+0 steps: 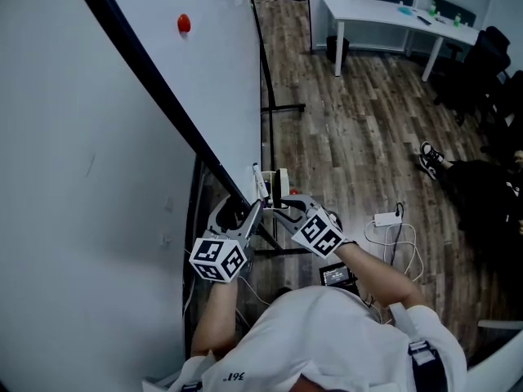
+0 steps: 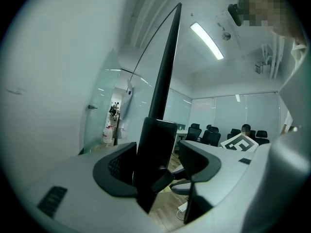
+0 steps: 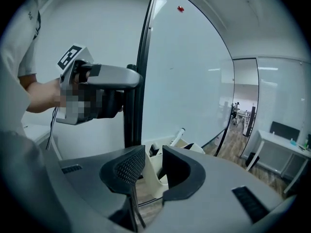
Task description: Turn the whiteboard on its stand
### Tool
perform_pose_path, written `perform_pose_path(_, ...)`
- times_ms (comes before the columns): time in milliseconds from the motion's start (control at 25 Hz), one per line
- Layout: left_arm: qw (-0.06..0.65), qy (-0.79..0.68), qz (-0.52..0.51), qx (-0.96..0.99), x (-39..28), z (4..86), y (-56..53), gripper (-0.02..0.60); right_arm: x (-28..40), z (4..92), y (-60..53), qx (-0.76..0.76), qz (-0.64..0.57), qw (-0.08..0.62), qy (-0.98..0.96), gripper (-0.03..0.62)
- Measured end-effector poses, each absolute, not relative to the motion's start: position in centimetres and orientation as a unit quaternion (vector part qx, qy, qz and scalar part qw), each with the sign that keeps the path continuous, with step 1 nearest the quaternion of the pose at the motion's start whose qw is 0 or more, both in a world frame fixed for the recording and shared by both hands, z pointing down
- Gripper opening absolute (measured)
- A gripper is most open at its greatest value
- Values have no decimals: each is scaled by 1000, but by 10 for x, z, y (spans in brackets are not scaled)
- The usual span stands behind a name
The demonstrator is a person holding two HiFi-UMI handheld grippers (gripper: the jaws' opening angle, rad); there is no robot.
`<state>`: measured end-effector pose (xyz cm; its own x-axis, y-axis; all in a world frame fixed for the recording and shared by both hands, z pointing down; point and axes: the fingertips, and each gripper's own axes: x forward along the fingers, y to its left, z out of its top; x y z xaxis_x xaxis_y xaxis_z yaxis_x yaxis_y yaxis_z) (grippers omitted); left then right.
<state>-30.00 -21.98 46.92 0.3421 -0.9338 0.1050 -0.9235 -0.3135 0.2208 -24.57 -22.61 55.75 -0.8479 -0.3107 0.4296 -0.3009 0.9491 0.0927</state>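
White whiteboard with black frame, red magnet, brown wood-grain floor.

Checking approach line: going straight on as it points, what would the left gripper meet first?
Probably the whiteboard's black frame edge, which stands between the left gripper's open jaws; depth is unclear.

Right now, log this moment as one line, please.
left gripper: open, astride whiteboard frame | right gripper: open, empty, facing marker tray | grip: not yet closed
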Motion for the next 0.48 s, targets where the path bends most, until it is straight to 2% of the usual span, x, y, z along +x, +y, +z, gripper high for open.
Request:
perform_pose_path(240,128,-575,-21,808,-303,478,-230,276,-255,570,-232,152,-20,244,-958,110)
perform_pose_path(360,130,-580,-16,804,-305,479,-232,238,-256,576,-231,149,-13,247,-958,110)
perform_pose_path(480,125,-581,-11,804,-305,478,-233,226,-254,576,-231,148,-14,255,-955,110)
